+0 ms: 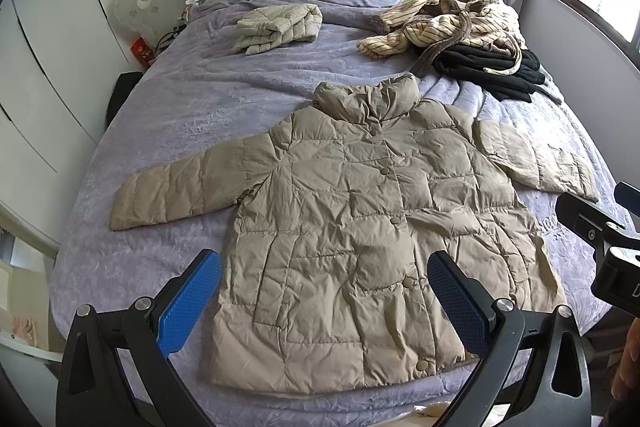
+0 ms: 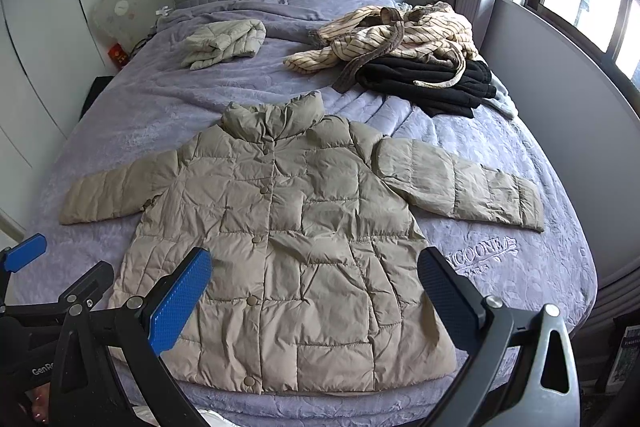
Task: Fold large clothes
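Your left gripper (image 1: 324,303) and right gripper (image 2: 314,301): both spread wide, empty, above the hem of the beige puffer jacket (image 1: 352,227). Jacket lies flat ahead, 2 sleeves outspread; bare bedspread (image 1: 192,115) borders each side.

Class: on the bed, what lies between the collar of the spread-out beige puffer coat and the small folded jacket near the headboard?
Only bare purple bedspread lies between the puffer coat and the folded jacket; both wrist views show this.
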A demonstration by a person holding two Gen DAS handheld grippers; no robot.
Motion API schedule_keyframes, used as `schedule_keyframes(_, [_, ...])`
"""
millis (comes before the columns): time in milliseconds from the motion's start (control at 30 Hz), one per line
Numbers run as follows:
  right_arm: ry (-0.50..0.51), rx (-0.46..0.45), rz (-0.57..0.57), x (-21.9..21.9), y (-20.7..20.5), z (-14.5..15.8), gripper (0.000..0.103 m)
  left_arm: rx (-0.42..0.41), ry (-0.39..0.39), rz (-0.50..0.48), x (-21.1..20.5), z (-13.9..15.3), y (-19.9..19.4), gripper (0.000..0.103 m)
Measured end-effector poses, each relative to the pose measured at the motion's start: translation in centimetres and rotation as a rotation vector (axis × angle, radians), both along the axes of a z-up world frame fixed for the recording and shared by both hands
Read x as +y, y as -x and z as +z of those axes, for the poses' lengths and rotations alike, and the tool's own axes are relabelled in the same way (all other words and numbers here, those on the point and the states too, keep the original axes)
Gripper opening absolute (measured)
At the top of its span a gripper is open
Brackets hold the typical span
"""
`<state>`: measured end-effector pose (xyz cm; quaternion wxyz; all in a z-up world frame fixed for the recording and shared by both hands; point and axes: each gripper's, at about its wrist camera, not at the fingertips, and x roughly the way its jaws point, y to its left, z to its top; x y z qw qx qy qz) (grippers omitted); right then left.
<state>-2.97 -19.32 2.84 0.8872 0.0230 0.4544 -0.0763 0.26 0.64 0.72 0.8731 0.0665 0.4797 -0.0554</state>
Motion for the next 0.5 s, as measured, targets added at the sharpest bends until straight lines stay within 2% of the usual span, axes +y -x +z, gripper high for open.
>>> schedule_keyframes(500, [-0.001, -0.001, 0.000, 0.09, 0.11, -0.08, 0.102, 0.000, 0.002, 0.005, -0.01, 0.16, 0.03, 0.103])
